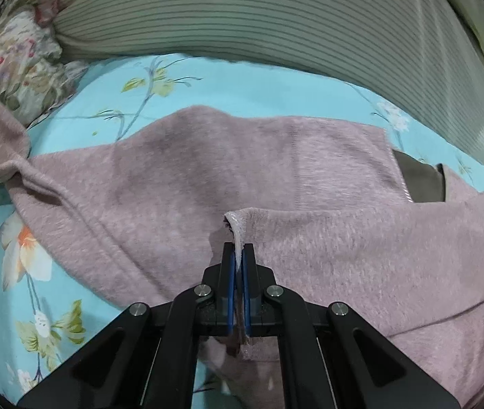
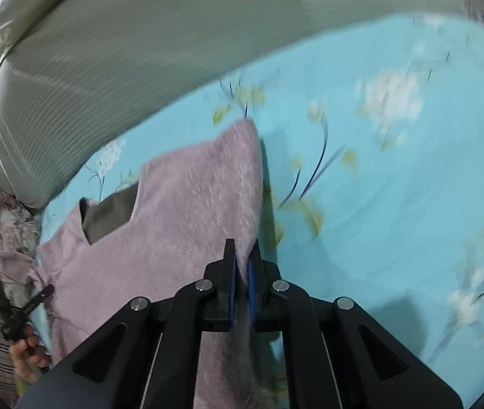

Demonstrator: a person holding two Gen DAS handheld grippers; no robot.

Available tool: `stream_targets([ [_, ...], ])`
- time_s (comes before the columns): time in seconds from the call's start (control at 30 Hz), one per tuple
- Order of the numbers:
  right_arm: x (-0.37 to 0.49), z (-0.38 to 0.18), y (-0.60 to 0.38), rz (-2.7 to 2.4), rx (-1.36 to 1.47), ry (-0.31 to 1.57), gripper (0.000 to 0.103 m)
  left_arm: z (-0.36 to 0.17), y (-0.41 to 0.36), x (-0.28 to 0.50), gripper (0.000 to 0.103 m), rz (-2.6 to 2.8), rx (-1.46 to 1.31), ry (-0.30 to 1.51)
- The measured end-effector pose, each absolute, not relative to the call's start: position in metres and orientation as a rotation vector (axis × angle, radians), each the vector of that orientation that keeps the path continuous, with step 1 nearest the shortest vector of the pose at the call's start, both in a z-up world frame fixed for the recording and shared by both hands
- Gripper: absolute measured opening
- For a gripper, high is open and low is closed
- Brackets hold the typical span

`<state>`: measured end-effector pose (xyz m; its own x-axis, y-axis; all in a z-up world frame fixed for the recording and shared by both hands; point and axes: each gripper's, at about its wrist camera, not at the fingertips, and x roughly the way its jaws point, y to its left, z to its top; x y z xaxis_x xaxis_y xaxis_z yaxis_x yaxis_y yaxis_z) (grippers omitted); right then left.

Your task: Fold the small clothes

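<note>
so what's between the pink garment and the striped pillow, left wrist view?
Only a bare strip of the blue floral sheet separates the pink garment from the striped pillow; the left wrist view shows it clearly.

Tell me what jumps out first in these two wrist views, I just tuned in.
A fuzzy pink garment spreads across the middle of a turquoise floral sheet. The left gripper is shut on a whitish hem at the garment's centre, and the right gripper is shut on its edge beside bare sheet. A striped grey-green pillow lies along the far side.
</note>
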<state>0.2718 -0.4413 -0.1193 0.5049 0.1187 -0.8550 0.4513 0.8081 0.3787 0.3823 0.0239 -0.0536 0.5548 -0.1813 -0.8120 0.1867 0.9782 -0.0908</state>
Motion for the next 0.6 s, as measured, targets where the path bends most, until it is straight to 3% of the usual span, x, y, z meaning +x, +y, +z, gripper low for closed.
stream_targets([
  [0.13,0.279,-0.141,-0.437,-0.267,0.553,1.137,0.008,-0.063,0.012,0.383,0.002,-0.203,0.049,0.969],
  [0.33,0.251,-0.094,-0.4,-0.237,0.504,0.995,0.014,-0.063,0.017,0.383,0.002,-0.221,0.023,0.974],
  [0.47,0.25,-0.133,-0.368,-0.146,0.461,1.2,0.015,-0.064,0.018,0.381,0.005,-0.212,-0.002,0.989],
  [0.53,0.235,-0.136,-0.378,-0.189,0.486,1.166,0.01,-0.063,0.025,0.374,0.008,-0.218,-0.027,0.998],
  [0.6,0.221,-0.126,-0.389,-0.25,0.567,1.129,0.013,-0.058,0.038,0.366,0.011,-0.22,-0.055,0.996],
])
